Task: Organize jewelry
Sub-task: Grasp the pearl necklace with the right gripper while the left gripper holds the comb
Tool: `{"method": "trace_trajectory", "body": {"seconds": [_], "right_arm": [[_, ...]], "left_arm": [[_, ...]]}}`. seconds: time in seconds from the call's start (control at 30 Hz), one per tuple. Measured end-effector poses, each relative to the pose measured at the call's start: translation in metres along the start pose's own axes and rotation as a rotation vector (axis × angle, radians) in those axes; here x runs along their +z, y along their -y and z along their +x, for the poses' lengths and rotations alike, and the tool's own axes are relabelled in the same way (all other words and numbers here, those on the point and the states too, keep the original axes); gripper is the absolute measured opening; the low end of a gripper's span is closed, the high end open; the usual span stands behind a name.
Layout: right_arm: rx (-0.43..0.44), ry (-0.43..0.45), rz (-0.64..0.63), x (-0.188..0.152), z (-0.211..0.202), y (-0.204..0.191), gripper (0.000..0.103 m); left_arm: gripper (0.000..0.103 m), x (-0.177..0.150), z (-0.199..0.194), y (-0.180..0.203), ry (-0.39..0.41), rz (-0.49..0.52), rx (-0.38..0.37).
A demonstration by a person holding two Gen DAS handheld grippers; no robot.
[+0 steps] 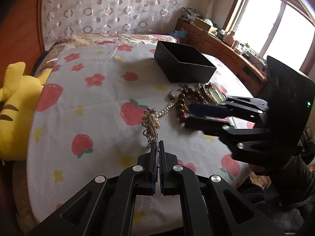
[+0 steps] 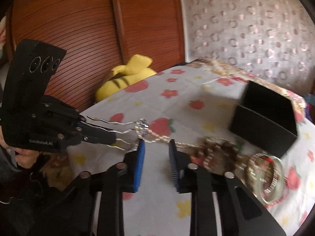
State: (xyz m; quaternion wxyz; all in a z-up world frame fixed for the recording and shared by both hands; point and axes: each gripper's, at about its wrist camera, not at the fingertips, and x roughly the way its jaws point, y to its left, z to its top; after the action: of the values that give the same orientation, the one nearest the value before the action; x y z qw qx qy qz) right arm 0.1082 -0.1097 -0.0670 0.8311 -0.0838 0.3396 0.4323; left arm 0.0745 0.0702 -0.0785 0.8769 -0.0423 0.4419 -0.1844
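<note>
The silver wavy-pronged hairpin with pearl ornament (image 1: 150,125) lies lengthwise over the strawberry-print bedsheet (image 1: 94,106), ornament pointing away, prongs pinched in the closed left gripper (image 1: 157,147); right gripper (image 2: 156,147) spread, empty.

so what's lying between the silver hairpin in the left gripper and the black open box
Only bare strawberry-print bedsheet between silver hairpin and black open box; the left wrist view shows it.

A: What covers the bed?

B: A pale sheet (image 1: 102,102) printed with strawberries and flowers. A yellow plush toy (image 1: 13,106) with dark stripes lies at its edge, against the reddish wooden wardrobe (image 2: 78,39).

A: And further back?

B: A ring-patterned curtain (image 1: 110,5), a cluttered wooden cabinet (image 1: 222,45), and a bright window (image 1: 271,23) above that.
</note>
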Motion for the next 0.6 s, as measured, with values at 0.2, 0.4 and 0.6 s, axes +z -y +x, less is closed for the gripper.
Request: {"method": "trace_trajectory", "body": {"seconds": [0.2,0.4,0.6], "right_arm": [[0.019,-0.042,-0.06,0.006,0.015,-0.01,0.014],[-0.064,-0.09,-0.178,0.009,0.029,-0.011,0.025],[-0.088,-0.189,-0.208,0.014,0.058,0.002,0.037]], "left_arm": [[0.001,0.001,-0.01,0.002,0.027,0.017,-0.031],[0.001,0.006,-0.016,0.005,0.021,0.05,-0.004],[0.001,0.006,-0.016,0.002,0.009,0.057,-0.013]]}}
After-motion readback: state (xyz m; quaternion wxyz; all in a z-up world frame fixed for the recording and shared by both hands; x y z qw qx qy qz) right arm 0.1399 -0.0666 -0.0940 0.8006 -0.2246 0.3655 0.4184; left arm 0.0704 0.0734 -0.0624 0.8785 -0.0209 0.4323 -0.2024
